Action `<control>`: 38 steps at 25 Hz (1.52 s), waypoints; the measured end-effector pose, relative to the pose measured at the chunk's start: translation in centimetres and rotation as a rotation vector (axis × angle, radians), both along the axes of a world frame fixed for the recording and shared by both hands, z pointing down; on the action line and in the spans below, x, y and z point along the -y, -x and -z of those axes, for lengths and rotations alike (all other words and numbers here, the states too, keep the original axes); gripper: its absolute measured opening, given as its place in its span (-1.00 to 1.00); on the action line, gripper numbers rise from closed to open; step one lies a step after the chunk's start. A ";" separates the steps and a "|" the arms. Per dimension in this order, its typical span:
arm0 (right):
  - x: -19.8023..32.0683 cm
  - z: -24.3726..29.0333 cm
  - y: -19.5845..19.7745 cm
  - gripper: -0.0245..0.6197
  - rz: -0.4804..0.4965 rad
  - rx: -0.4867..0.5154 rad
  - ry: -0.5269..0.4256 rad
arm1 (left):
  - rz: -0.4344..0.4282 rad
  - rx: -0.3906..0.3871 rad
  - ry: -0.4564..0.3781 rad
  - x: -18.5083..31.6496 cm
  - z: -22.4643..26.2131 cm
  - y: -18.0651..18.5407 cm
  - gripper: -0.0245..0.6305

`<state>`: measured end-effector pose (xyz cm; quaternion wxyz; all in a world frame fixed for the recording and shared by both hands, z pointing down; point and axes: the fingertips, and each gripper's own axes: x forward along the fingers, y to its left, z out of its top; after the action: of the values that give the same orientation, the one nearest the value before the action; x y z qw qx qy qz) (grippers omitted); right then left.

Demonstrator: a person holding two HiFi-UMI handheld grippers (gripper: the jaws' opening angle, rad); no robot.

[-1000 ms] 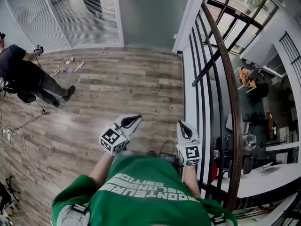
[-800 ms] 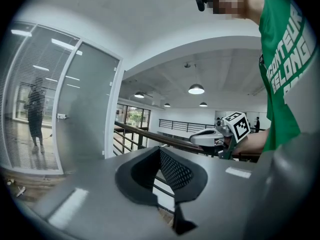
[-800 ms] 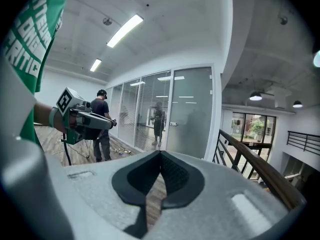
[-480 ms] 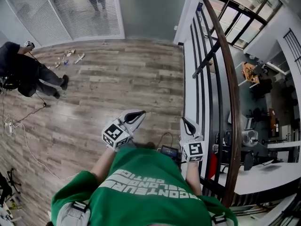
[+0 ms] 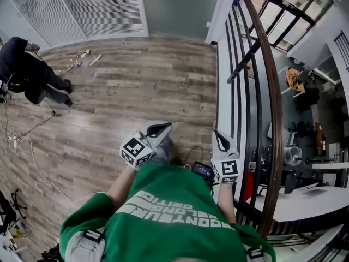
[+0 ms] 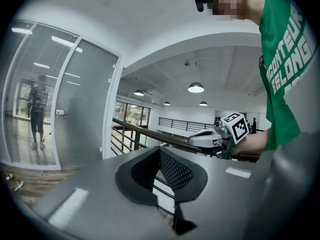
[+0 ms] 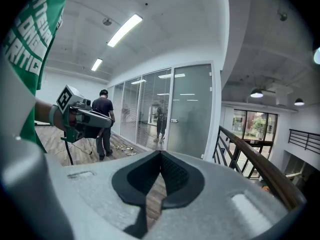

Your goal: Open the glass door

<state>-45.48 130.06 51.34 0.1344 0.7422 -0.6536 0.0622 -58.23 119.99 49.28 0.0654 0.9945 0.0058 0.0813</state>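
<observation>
Across the wood floor (image 5: 136, 91), well ahead of me, the glass door (image 5: 177, 10) looks shut; I take this for the approach step, left claw (image 5: 159, 130) and right claw (image 5: 218, 140) both pinched together and empty, and next I would need to close in on its handle (image 7: 173, 120).

Green shirt (image 5: 163, 212) with white lettering; grey-brown plank floor (image 5: 109, 108); frosted grey-green glass door (image 5: 174, 10); black-and-white marker squares (image 5: 134, 148) on pale grey left gripper (image 5: 166, 126) and right gripper (image 5: 217, 134).
</observation>
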 end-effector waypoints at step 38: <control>10.3 -1.2 -8.0 -0.95 -0.015 -0.004 0.067 | -0.034 -0.009 0.049 10.5 -1.0 -9.5 -0.90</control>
<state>-37.44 119.72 52.51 0.1599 0.7424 -0.6452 0.0835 -48.78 109.49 50.25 0.0883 0.9927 0.0253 0.0779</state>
